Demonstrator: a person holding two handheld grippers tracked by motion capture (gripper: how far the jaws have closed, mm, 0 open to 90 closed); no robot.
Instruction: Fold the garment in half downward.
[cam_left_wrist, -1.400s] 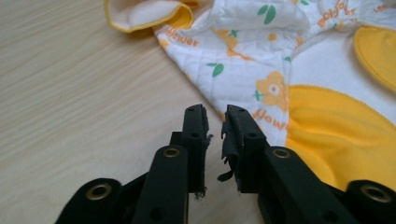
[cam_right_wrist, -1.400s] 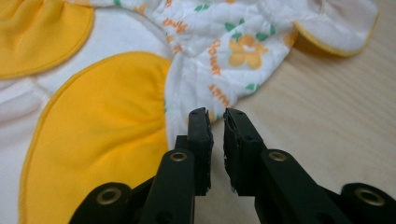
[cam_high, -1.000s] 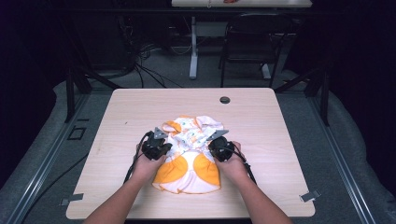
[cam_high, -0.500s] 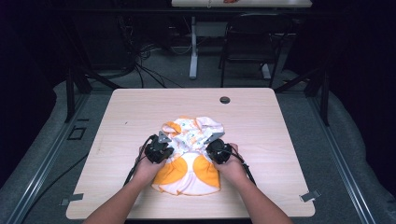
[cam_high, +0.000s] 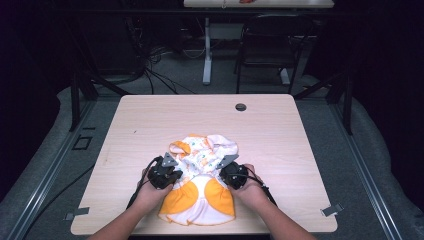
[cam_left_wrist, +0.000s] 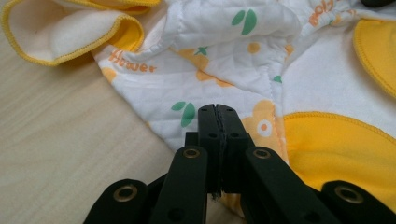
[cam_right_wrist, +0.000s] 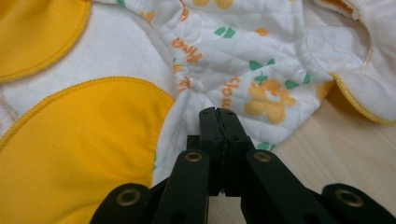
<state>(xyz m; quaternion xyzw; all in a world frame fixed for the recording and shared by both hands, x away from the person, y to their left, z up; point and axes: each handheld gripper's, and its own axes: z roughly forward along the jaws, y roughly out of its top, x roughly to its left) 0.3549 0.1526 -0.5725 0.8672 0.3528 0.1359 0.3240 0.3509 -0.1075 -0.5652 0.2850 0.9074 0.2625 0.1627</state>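
Quilted soft cloth garment (cam_high: 200, 187), matt pale wood-grain table (cam_high: 150, 120)

right gripper (cam_right_wrist: 218, 112): jaws pressed together, pinching the edge of the garment (cam_right_wrist: 243, 60) | garment: white quilted, orange flowers, yellow panels at left | table (cam_right_wrist: 345, 154): bare wood at right

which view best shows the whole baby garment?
High view: the whole garment lies on the table, its outline complete. The left gripper view gives only a close patch of quilted print and yellow trim; the right gripper view likewise.
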